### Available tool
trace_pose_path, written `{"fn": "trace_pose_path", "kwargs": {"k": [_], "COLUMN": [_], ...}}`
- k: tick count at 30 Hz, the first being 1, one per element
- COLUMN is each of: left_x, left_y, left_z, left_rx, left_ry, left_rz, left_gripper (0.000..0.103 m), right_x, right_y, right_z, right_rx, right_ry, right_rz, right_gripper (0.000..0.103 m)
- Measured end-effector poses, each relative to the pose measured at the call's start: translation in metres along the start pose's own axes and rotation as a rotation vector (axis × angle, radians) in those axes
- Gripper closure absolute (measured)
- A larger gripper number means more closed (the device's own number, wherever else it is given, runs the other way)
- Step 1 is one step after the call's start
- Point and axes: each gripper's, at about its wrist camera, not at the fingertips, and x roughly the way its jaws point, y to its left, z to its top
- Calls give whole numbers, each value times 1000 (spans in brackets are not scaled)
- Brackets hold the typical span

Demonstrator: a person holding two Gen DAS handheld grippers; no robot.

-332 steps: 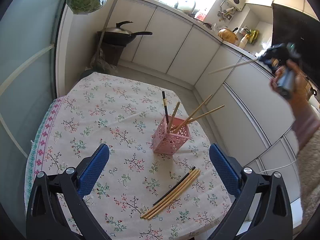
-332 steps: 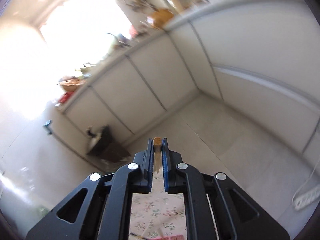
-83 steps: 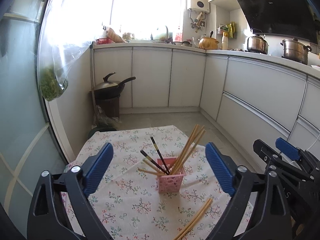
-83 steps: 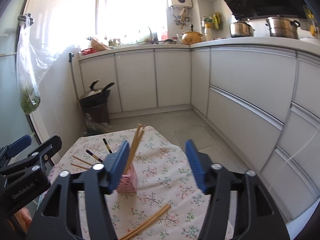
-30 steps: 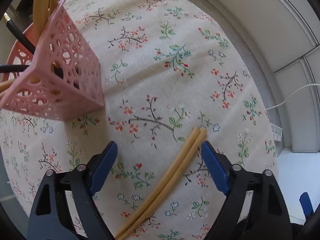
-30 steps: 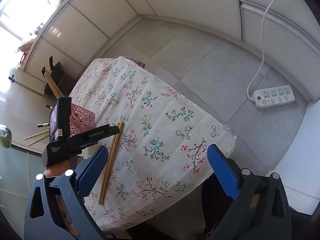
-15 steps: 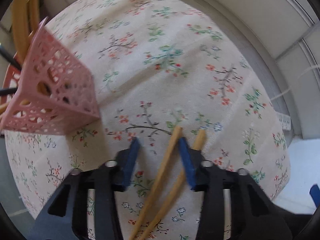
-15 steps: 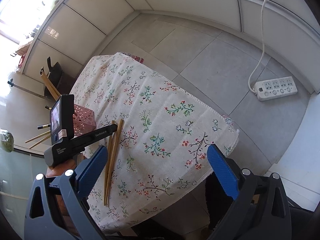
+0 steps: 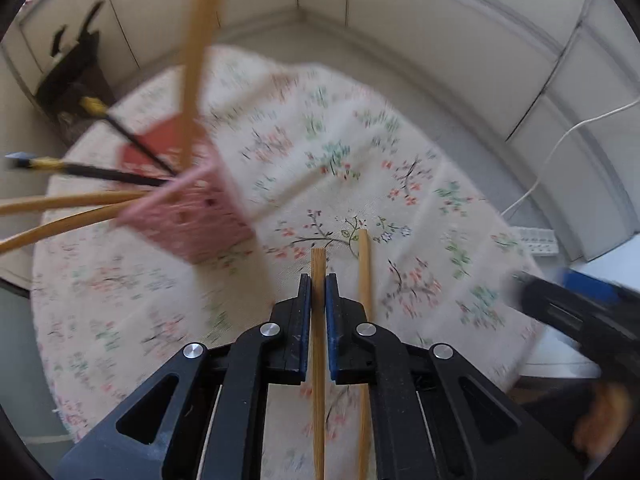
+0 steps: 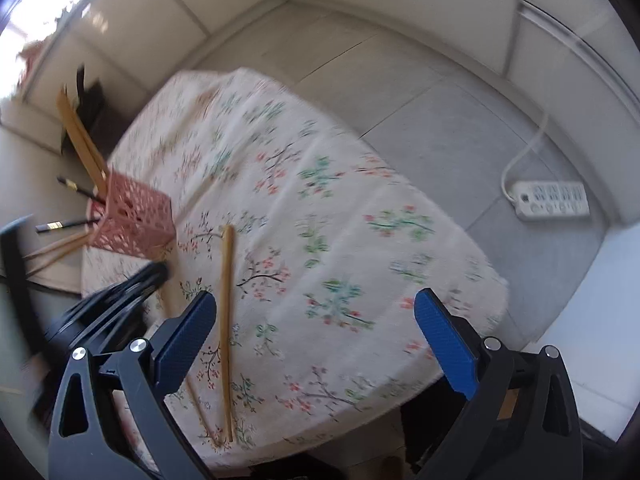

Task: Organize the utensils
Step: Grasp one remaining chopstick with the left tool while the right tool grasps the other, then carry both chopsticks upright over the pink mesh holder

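Bamboo chopstick clamped, straight, pale.

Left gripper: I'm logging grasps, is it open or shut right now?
Shut: the left gripper pads pinch one bamboo chopstick.

White cabinet doors line two walls and meet in a corner. The floor is grey tile. A white power strip lies on it, its cord running up toward the cabinets. Bright daylight glares in at the upper left. A floral tablecloth covers the table.
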Motion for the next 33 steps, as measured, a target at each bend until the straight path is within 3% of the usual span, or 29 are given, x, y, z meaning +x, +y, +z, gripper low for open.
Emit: {"fn": "trace_pose_path", "kwargs": {"k": [2,8,13,15,16,17,18,19,20,23,33], "left_x": [-27,-101,-120,-127,-130,-126,-126,-127,-127,-128,-138], "left_y": [-9,12,33,37,39,41,41,41,41,42,38], "left_z": [-11,-48,-52,-52,-52,-51,-51,-52,-52,-53,-55], "left_rx": [-6,-59,-145,-159,-166,-171,-173,-176,-178,-185,-185], "left_ry": [-56,-221,-284,-300,-305,-306,-304,-304,-305,-314,-342], "left_rz": [5,25,0,-2,-5,-9,-7,-3,-5,-5,2], "left_gripper": [96,96,96,96,96,96,96,96,96,96,96], "right_x": [17,55,86,99,96,95,95,94,93,81,-48], "right_y": [21,61,83,84,87,91,95,97,97,86,76], "right_z": [8,21,19,14,11,10,8,7,6,7,1], "right_rx": [-33,-77,-104,-98,-105,-125,-152,-165,-169,-110,-191], "right_ry": [35,88,125,163,122,107,101,101,119,136,-91], "right_rz": [-11,-65,-108,-111,-131,-147,-168,-159,-128,-18,210], "right_gripper": [6,7,10,22,40,47,61,84,93,95,95]}}
